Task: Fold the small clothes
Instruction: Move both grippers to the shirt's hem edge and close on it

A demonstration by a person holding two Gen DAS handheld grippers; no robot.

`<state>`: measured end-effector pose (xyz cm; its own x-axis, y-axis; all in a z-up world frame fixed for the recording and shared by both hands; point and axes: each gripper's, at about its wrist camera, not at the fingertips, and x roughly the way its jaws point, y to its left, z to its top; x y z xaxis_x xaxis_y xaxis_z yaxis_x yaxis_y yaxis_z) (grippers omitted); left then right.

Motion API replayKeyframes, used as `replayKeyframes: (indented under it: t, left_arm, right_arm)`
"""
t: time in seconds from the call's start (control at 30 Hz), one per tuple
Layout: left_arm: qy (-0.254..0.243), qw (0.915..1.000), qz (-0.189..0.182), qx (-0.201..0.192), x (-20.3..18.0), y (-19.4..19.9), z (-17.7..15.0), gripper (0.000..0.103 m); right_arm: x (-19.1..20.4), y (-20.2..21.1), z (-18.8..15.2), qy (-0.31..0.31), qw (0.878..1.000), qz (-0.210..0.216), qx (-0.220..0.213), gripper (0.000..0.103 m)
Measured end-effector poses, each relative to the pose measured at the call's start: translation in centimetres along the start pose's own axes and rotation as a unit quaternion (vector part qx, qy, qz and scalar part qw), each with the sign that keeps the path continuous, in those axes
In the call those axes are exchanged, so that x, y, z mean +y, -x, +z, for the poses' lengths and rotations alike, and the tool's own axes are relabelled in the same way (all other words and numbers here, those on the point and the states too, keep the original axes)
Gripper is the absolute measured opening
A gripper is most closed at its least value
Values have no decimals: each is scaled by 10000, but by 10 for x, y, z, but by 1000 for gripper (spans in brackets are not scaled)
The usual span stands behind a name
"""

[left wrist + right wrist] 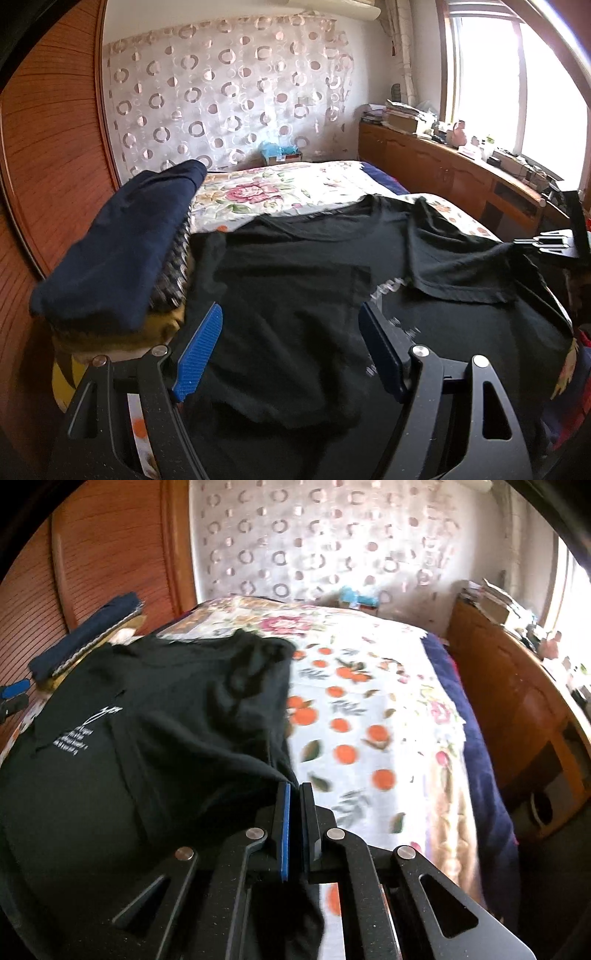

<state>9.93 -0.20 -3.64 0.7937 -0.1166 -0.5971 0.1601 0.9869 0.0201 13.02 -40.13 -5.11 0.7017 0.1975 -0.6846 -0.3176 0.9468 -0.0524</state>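
Observation:
A black T-shirt (295,280) with white print lies spread on the bed, its left side folded in over the middle and its right sleeve turned onto the chest. It also shows in the right wrist view (166,720). My left gripper (291,332) is open, its blue pads apart just above the shirt's lower part. My right gripper (294,794) is shut on the shirt's right edge, with black cloth pinched between the pads and lifted a little off the bed. The right gripper shows at the far right of the left wrist view (554,243).
A stack of folded clothes (122,254), navy on top, sits left of the shirt by the wooden wall; it also shows in the right wrist view (88,635). The floral and orange-print bedspread (369,720) lies right of the shirt. A cluttered wooden cabinet (443,162) runs under the window.

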Motion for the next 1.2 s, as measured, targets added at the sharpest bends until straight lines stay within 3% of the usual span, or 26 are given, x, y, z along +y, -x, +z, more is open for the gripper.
replayKeyframes:
  t: [0.13,0.27,0.3,0.37,0.43,0.7,1.07,1.2]
  left_arm:
    - [-130,9997,165,99,15,-15,17,77]
    - [-156,9991,253,315,33,-36,34,77]
    - [-165,9988,263,385,38,-42,38,77]
    - [-154,9982,226,542,45,-54,46,76]
    - [-195,9968,254,735,49,-68,55,65]
    - [-513,9880,537,1354,54,-119,76,43]
    - [-864,9733,876,1937,54,-159,82,40]
    - [-885,9729,891,1943,54,-160,85,33]
  right_arm:
    - [-4,-1,5,96,9999,-60,76,9]
    - [-7,-8,19,103,9998,-167,24,54]
    - [-10,-9,23,65,9999,-144,-45,61]
    - [-7,-19,33,46,9999,-101,-109,65]
    - [-7,-33,44,74,9999,-78,-90,65]
    - [9,-106,92,352,9992,169,87,66]
    - [21,-171,122,748,9957,425,349,66]
    - [20,-173,121,762,9957,480,234,69]
